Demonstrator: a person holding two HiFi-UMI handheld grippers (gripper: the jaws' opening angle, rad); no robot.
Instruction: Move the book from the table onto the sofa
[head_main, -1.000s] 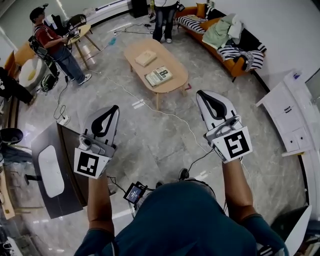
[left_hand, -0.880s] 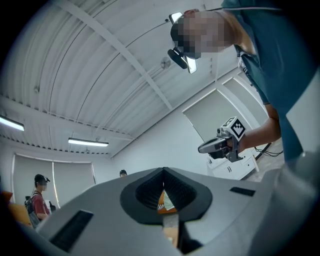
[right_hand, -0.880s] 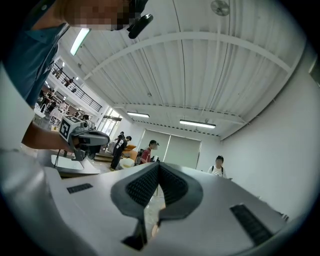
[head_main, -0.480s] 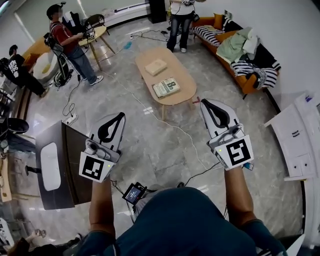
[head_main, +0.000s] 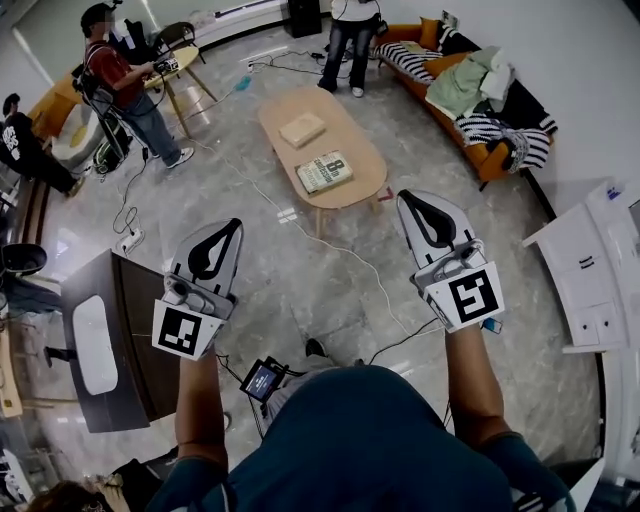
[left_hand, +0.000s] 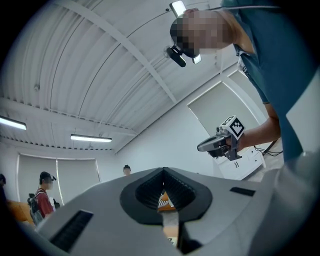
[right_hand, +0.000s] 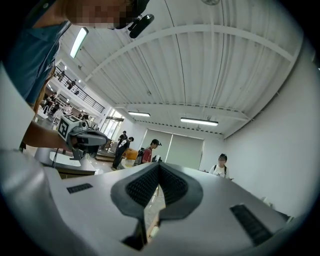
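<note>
A book with a large "8" on its cover (head_main: 325, 172) lies on the near half of the oval wooden table (head_main: 350, 195), far ahead of me. A tan book (head_main: 302, 129) lies further back on it. The orange sofa (head_main: 487, 158), piled with clothes and striped cushions, stands along the right wall beyond the table. My left gripper (head_main: 232, 226) and right gripper (head_main: 405, 198) are held up in front of me, well short of the table. Both are shut with nothing in them. The left gripper (left_hand: 163, 172) and right gripper (right_hand: 159, 165) views point up at the ceiling.
A white cable (head_main: 335, 240) runs across the marble floor between me and the table. A dark cabinet (head_main: 125, 330) stands at my left, a white cabinet (head_main: 585, 270) at my right. One person (head_main: 120, 85) stands by a small round table (head_main: 180, 62), another (head_main: 348, 35) at the table's far end.
Both grippers stay shut and raised in about the same place. The head view has shifted slightly and the standing people have moved a little.
</note>
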